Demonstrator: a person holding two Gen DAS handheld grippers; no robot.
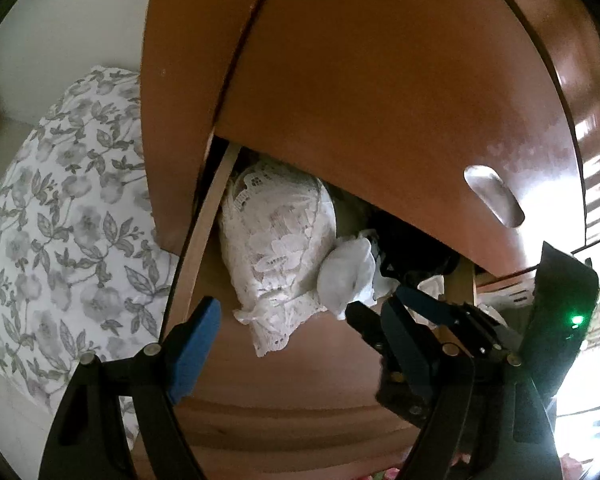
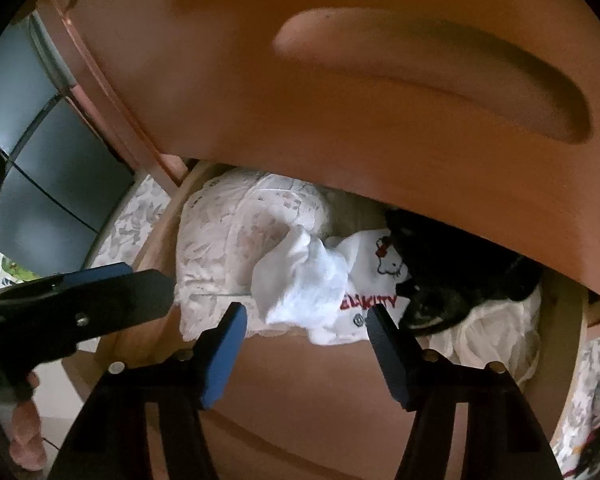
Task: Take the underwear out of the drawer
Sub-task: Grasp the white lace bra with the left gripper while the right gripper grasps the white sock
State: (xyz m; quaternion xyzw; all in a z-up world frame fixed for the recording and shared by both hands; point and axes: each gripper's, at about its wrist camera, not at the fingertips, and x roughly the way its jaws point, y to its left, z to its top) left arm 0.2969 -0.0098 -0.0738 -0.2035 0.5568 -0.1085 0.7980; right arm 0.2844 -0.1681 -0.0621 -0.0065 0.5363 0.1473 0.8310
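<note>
Drawer (image 2: 300,392) pulled out of a reddish-brown wooden chest (image 1: 380,80); the closed drawer front above it carries a recessed oval handle (image 2: 440,76).

Contents, seen from the front edge of the drawer:
- Left end: white lace garment (image 1: 276,248), bunched, lying against the left side wall (image 1: 204,240).
- Middle: crumpled plain white underwear (image 2: 300,280), resting partly on the lace piece and partly on a white piece printed with a cartoon cat and red letters (image 2: 380,280).
- Right of these: black garment (image 2: 460,272), partly under the upper drawer front. More white fabric (image 2: 496,340) in the right front corner.

Right gripper (image 2: 304,324): jaws part open, blue pads on either side of the lower edge of the crumpled white underwear and the printed piece. Pads appear clear of the fabric; nothing gripped.

Left gripper (image 1: 300,320): jaws wide apart over the left end of the drawer, the lace garment's front edge between the fingers, not pinched. Left finger (image 1: 196,344) sits near the left side wall.

Floral bedding (image 1: 60,220) lies beyond the chest's left side.
</note>
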